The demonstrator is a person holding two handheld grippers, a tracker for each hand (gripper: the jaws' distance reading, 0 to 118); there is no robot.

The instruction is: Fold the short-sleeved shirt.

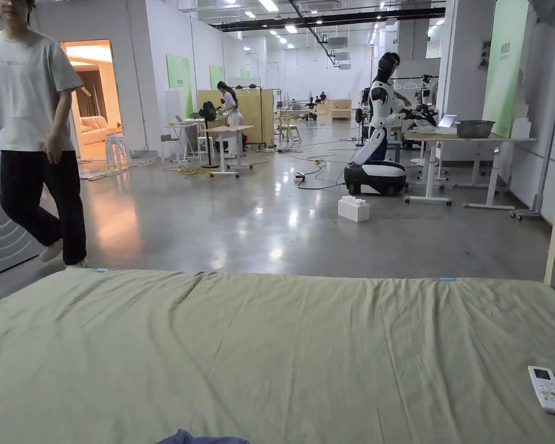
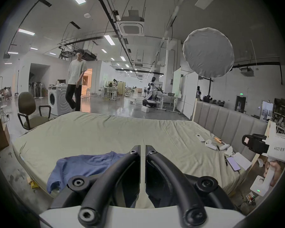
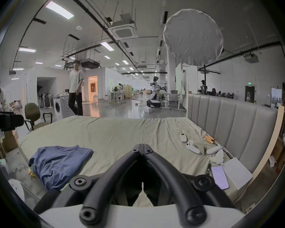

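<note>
While the blue shirt (image 3: 56, 164) lies crumpled at the bed's (image 3: 122, 132) near left corner, the left gripper (image 2: 142, 151) and right gripper (image 3: 142, 147) hover above the near edge, jaws clenched on nothing.

Plain blue shirt (image 3: 59, 164), pale green bedsheet (image 3: 115, 136), grey headboard (image 3: 229, 116), white remote (image 1: 547, 389)

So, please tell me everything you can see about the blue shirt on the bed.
The blue shirt is short-sleeved with a round neck, and looks like soft knit cloth. It lies crumpled and unfolded at the near left corner of the bed, on the green sheet, with one part hanging over the edge. Neither claw touches it.
</note>
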